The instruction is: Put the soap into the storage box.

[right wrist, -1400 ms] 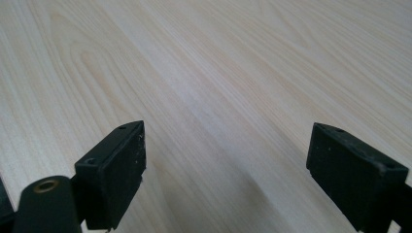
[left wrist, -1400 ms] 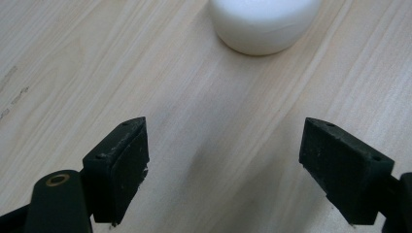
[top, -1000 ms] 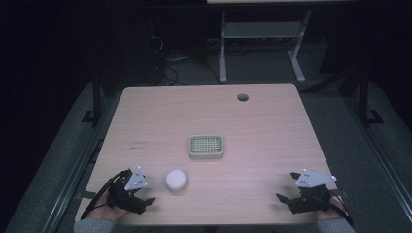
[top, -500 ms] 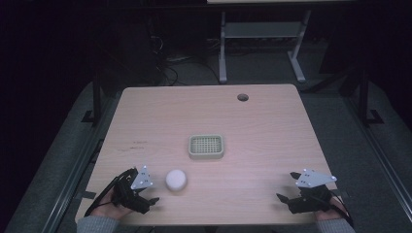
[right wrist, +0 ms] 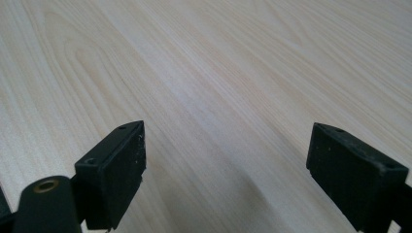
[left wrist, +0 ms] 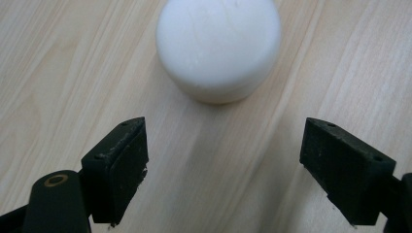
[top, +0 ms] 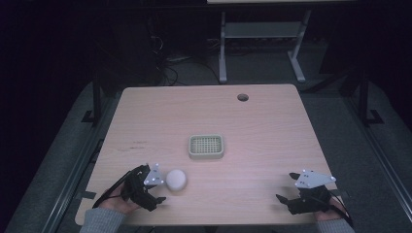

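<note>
A white round puck-like object (top: 176, 180) (left wrist: 218, 46) lies on the wooden table (top: 252, 126) near its front left. My left gripper (top: 156, 190) (left wrist: 226, 165) is open just to the left of it, jaws wide and pointed at it, with a small gap to the object. A small pale green square basket (top: 206, 146) with a grid bottom sits at the table's middle. At the front right, my right gripper (top: 285, 202) (right wrist: 228, 170) rests open over bare wood with nothing between its jaws.
A round cable hole (top: 242, 97) is near the table's far edge. Beyond the table stand a white desk frame (top: 257, 43) and cables on a dark floor. Grey sleeves (top: 104, 223) enter from the bottom edge.
My left gripper has moved slightly right and forward, closer to the white object. The right gripper has stayed in place.
</note>
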### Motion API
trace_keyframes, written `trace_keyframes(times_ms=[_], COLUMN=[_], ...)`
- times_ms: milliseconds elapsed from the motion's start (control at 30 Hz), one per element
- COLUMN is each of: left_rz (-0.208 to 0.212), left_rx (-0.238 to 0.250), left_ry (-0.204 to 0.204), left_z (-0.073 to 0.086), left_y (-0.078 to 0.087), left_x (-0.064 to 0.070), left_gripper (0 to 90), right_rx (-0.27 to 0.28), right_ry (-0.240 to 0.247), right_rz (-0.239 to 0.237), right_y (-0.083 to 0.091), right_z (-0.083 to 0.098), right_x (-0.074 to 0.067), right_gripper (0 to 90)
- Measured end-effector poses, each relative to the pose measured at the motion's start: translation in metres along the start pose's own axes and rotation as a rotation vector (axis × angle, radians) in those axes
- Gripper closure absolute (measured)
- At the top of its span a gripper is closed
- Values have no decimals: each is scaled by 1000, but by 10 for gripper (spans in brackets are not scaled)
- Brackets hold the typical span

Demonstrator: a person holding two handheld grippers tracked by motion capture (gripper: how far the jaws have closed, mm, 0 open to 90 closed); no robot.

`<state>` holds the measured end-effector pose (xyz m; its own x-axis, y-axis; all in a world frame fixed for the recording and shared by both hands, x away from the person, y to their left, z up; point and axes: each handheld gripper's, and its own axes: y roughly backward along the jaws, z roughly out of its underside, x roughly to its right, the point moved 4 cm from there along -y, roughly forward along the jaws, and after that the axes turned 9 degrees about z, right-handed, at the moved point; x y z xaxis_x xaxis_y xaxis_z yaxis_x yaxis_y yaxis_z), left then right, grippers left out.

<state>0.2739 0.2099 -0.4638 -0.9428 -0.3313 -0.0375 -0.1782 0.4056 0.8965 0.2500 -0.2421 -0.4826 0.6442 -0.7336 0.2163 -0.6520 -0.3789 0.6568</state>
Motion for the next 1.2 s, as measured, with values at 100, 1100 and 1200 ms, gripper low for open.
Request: trace_keyframes(times_ms=[100,1100,1200], left_rz=[2,45,51], left_rx=[-7,-89,-92], left_ry=[-11,-106,-108], left_z=[-5,-35,-36], left_y=[0,-5,-6], left_x=[0,-6,-7], left_gripper=[173,180,179], right_rx=[-1,7,7], right_ry=[-2,6,3], right_rz=[1,-7,-7], right_y=[0,1,1], right_z=[0,-1,-1], right_x=[0,-1,-1], right_gripper=[138,138,138])
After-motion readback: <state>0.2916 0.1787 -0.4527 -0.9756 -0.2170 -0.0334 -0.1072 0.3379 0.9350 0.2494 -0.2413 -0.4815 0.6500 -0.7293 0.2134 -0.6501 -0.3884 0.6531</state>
